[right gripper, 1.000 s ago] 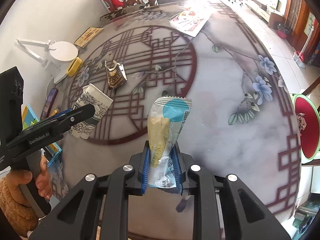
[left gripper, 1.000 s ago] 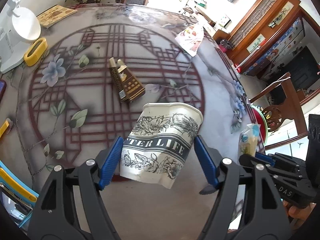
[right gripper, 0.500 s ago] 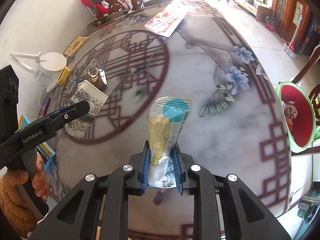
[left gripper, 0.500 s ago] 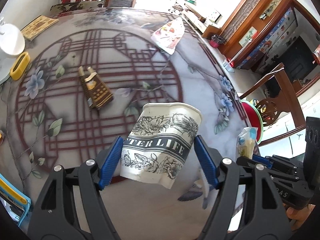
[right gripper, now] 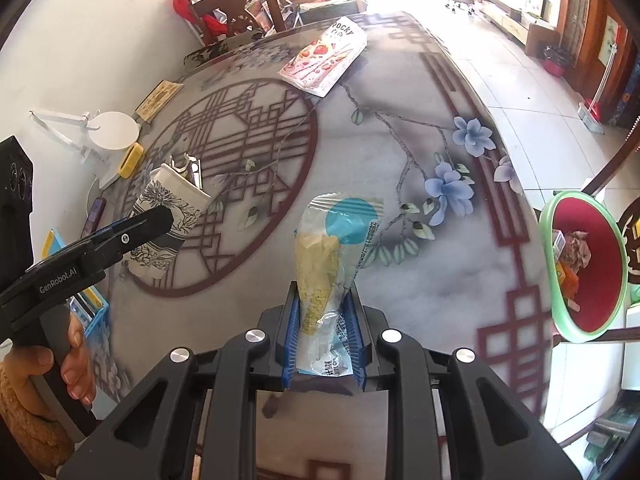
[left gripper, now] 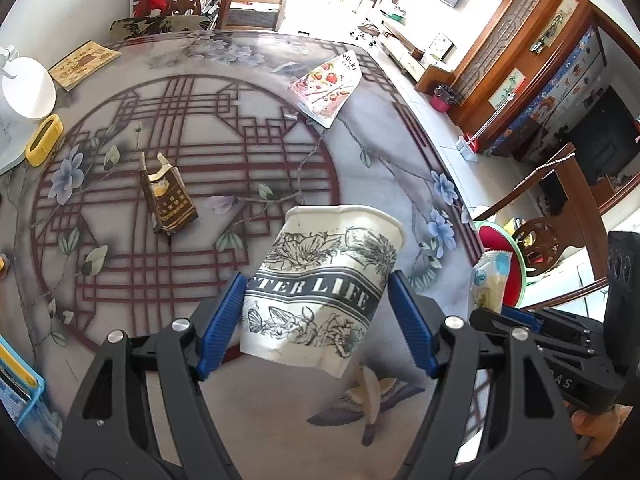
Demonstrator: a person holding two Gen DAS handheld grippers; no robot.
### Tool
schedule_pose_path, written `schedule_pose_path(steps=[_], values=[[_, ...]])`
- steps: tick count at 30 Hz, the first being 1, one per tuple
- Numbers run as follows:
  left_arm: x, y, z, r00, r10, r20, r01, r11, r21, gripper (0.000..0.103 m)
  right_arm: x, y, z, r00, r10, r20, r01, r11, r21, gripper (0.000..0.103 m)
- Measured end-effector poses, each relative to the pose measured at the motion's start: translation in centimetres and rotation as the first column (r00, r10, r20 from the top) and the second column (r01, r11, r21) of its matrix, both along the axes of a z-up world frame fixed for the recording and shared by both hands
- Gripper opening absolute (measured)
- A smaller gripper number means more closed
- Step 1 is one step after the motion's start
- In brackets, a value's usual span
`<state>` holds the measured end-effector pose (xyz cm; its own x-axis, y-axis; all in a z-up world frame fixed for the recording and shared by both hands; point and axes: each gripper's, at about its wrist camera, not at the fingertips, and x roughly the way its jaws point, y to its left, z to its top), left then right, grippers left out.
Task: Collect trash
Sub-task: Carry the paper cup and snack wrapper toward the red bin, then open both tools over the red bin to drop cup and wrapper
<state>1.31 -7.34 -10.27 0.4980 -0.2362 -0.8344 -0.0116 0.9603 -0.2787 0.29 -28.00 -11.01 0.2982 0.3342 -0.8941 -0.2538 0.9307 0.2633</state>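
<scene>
Left gripper [left gripper: 316, 312] clamped a crumpled white floral paper cup [left gripper: 324, 284] above the patterned bench [left gripper: 240, 128]; right gripper [right gripper: 323, 320] pinched a clear blue-spotted snack wrapper [right gripper: 332, 256] near the red bin [right gripper: 588, 264].

2 black two-finger grippers w/ blue pads: left gripper [left gripper: 318, 320], right gripper [right gripper: 323, 338]. 1 dented white paper cup w/ black flower print [left gripper: 320, 284], between left gripper's pads. 1 clear-and-blue plastic snack wrapper [right gripper: 332, 256], between right gripper's pads. 1 torn brown cardboard packet [left gripper: 168, 198], ahead-left of left gripper. 1 pink strawberry-print snack box [right gripper: 324, 58], far ahead of right gripper. 1 red bin w/ green rim [right gripper: 584, 268], to right gripper's right. 1 yellow oblong holder [left gripper: 44, 140], far left of left gripper.
</scene>
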Motion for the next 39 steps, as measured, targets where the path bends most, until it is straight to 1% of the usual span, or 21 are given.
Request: schedule_pose_path(steps=[8,23,28,31,35,39], values=[[0.7,-3.5,-0.2,1.000,-0.011,-0.013,0.011,1.000,0.017,0.070,1.2,-3.0,-0.3,1.000,-0.001,-0.005,0.001,1.000,0.020,0.022],[2.2,-8.5,0.0,0.999,-0.023,-0.023,0.023,0.999,0.040,0.070,2.9,-8.1,-0.5,1.000,-0.020,-0.016,0.021,0.998,0.054,0.022],[3.1,-11.1,0.2,0.998,-0.054,-0.022,0.055,0.997,0.046,0.070,3.5,-10.4,-0.4,0.999,-0.046,-0.016,0.047,0.997,0.068,0.022],[3.7,-12.9,0.2,0.997,-0.078,-0.020,0.079,0.996,0.048,0.070,3.9,-12.3,-0.4,0.997,-0.073,-0.014,0.074,0.995,0.071,0.022],[4.5,-15.1,0.2,0.994,-0.108,-0.025,0.109,0.993,0.042,0.070,4.5,-16.3,-0.4,0.988,-0.155,-0.013,0.155,0.986,0.065,0.022],[5.3,-17.4,0.3,0.989,-0.148,-0.023,0.149,0.988,0.042,0.070,5.2,-21.7,-0.9,0.963,-0.270,-0.017,0.270,0.962,0.035,0.022]])
